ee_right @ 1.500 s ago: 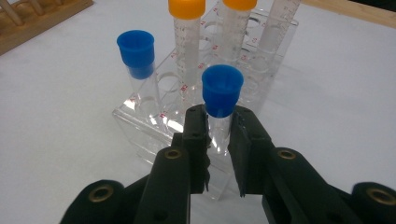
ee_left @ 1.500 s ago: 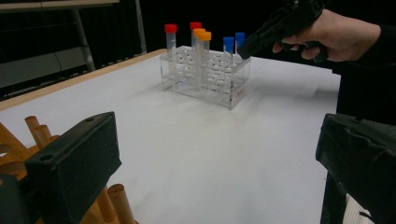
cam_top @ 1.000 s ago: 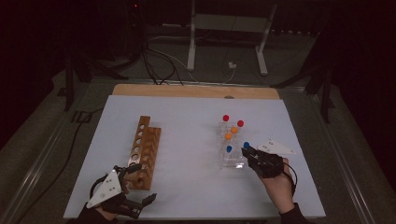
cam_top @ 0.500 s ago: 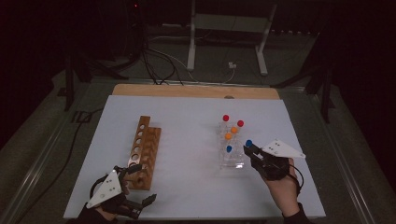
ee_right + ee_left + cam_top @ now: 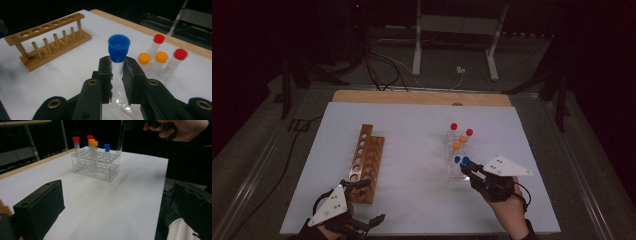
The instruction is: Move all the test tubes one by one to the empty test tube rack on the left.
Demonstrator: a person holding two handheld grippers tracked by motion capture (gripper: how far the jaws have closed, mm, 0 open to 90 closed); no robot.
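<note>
**Right gripper pinched a blue-capped tube at the clear rack**

Right gripper [image 5: 117, 75] had its jaws clamped on the blue-capped tube [image 5: 118, 53], just below the cap, tube upright in the middle of the right gripper view. In the high view the right gripper [image 5: 472, 172] sat at lower right, tip at the near end of the clear plastic rack [image 5: 458, 167]. Left gripper view put the held tube [image 5: 120, 138] at upper centre, hanging clear-bodied over the rack's right corner; whether its bottom was fully out of the hole I could not tell.

Second blue tube [image 5: 107, 148] stood in the rack, plus two orange-capped tubes [image 5: 152, 58] and two red-capped tubes [image 5: 170, 47] (right side of the right gripper view). Wooden rack [image 5: 364, 160] lay left of centre in the high view, all holes looking empty. Left gripper [image 5: 367, 220] rested at lower left just beside the wooden rack's near end, jaws spread wide, nothing between them.

Judged step: pulling the tube out, likely bound for the wooden rack. To do it well: lift straight up along the tube's axis until the bottom clears the rack top, no sideways drift before that or the light plastic rack could tip or drag. Keep the pinch firm under the cap so the smooth tube does not slide. Then carry upright across and line up over a hole before lowering
</note>
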